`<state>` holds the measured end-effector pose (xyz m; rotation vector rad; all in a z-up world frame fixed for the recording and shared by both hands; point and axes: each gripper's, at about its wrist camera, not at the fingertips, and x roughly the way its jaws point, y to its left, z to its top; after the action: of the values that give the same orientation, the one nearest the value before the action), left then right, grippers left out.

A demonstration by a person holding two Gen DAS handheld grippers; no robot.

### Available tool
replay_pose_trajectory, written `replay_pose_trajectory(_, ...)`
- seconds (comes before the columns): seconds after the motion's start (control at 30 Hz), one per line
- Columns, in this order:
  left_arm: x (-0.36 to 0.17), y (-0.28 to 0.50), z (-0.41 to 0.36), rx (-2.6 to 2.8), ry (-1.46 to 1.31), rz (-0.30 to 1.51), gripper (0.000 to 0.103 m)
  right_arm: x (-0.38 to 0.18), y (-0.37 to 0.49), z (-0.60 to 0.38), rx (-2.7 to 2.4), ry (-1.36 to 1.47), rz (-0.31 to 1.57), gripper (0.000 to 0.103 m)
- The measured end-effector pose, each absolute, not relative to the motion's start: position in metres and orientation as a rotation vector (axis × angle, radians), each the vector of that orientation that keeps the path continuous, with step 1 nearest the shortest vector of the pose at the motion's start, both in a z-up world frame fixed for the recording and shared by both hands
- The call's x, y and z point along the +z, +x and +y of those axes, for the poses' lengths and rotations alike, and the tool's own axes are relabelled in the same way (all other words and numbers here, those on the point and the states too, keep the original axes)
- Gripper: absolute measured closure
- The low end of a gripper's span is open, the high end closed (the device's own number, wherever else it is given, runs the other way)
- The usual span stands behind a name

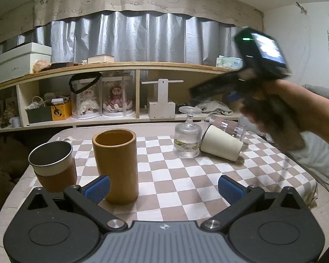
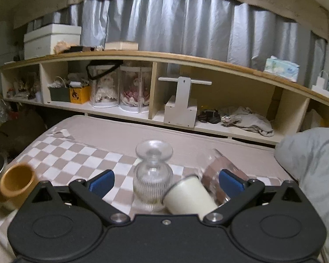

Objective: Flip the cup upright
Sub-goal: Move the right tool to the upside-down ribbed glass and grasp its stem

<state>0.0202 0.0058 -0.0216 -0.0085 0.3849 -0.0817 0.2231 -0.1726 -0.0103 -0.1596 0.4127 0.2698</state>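
Right gripper wide above cream cup

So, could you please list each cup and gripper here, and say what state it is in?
steel cup: upright, mouth up
bamboo cup: upright, mouth up
glass goblet: upside down, foot up
cream cup: on its side
clear tumbler: on its side
left gripper: open
right gripper: open

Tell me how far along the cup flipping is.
Done: bamboo cup and sleeved metal cup stand upright. In hand: nothing; right gripper is open above the tipped cream cup. Left: cream cup, ribbed tumbler on its side, inverted glass goblet.
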Motion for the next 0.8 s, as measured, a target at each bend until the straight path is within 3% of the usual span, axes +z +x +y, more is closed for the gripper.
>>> replay_pose_trajectory(0.37,-0.025,0.029,0.018,-0.108,-0.087,0.414,0.000,-0.019,0.319,-0.137,0.321,-0.142,0.570,0.015)
replay_pose_trajectory(0.47,-0.025,0.029,0.018,-0.117,-0.092,0.415,0.000,-0.023,0.326,-0.129,0.306,-0.174,0.599,0.040)
replay_pose_trajectory(0.5,-0.025,0.028,0.017,-0.115,-0.090,0.414,0.000,-0.024,0.327,-0.128,0.302,-0.185,0.602,0.043)
replay_pose_trajectory(0.8,-0.020,0.022,0.018,-0.105,-0.092,0.397,0.000,-0.030,0.265,-0.135,0.318,-0.290,0.557,0.043)
